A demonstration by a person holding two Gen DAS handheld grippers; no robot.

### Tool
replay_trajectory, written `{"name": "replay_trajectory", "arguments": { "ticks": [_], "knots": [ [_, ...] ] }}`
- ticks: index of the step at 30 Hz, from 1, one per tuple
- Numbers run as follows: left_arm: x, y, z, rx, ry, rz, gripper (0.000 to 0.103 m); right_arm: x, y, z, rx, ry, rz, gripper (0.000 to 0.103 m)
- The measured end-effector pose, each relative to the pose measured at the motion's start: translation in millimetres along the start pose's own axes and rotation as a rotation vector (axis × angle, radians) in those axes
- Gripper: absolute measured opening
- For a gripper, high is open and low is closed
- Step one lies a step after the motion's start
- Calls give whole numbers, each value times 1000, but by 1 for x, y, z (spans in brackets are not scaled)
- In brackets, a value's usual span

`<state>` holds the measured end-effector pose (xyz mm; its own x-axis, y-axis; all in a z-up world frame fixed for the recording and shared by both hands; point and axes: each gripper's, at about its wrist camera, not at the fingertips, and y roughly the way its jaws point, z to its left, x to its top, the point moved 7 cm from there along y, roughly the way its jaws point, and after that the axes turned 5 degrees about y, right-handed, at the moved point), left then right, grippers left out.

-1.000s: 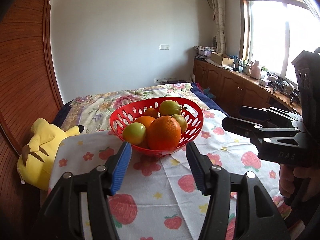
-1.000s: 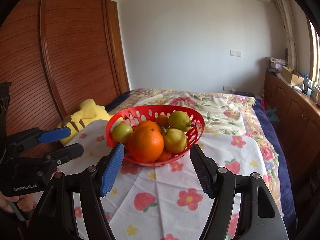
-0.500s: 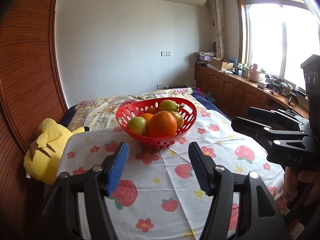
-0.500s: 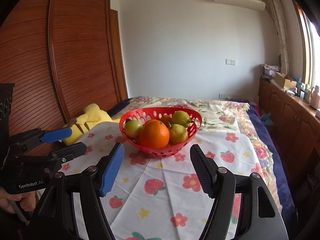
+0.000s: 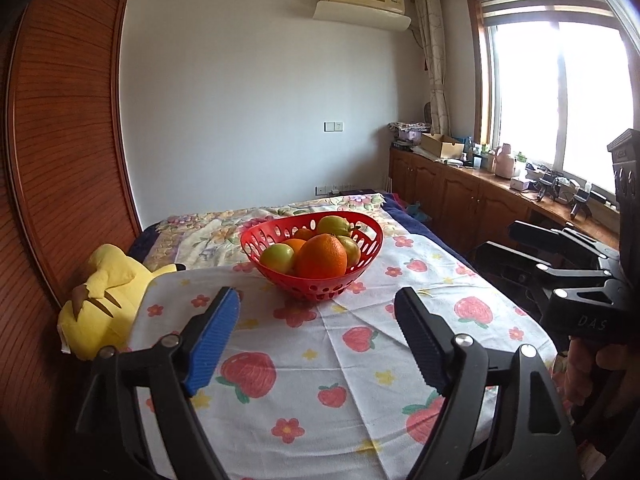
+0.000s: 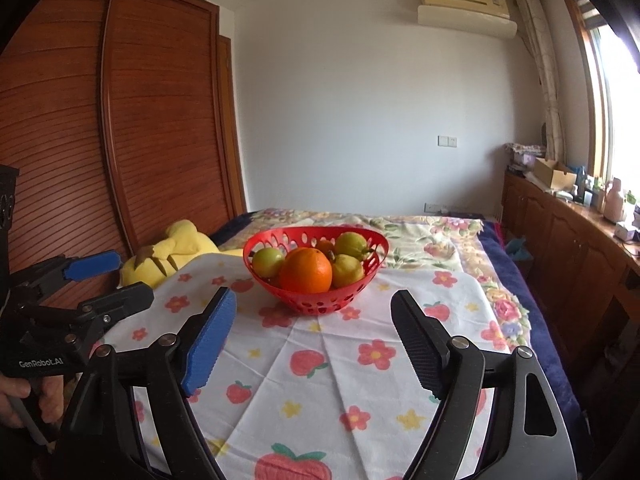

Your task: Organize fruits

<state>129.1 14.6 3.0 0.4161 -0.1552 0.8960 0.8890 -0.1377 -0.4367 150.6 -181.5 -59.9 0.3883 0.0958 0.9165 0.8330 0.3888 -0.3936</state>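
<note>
Both hand-held grippers have pulled back from the red basket since a sec ago; it looks smaller and farther off in both views now, w/ more of the cloth showing in front.

L hand-held gripper: jaws opening, spread wide, nothing between them, just the strawberry-print cloth below. R hand-held gripper: same, jaws opening, spread, nothing between the pads.

Basket sits on the white cloth, which is spread over a bed w/ a floral bedspread. It's upright, ahead of both grippers and apart from them. Inside: big orange at the front, greenish fruit to its left, yellow-green fruit to its right, another one behind that, plus smaller orange fruit partly hidden at the back.

Yellow plush toy lies at the cloth's left edge, beside the wooden slatted wardrobe. Each view catches the other gripper at the frame edge, w/ a person's fingers around its handle.
</note>
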Motion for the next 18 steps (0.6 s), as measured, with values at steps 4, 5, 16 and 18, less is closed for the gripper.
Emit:
{"name": "replay_trajectory", "arguments": {
  "ticks": [4,5,16,18],
  "knots": [
    [0,-15,0,6,0,-26,93,0,-15,2,-3,0,-21,86],
    [-1,-18,0,12,1,-25,93,1,-19,2,-3,0,-27,87],
    [-3,-41,5,46,-58,-44,94,5,-48,5,-15,-2,-67,90],
    [-4,-45,5,46,-63,-51,94,4,-51,4,-20,-1,-69,90]
  ]
}}
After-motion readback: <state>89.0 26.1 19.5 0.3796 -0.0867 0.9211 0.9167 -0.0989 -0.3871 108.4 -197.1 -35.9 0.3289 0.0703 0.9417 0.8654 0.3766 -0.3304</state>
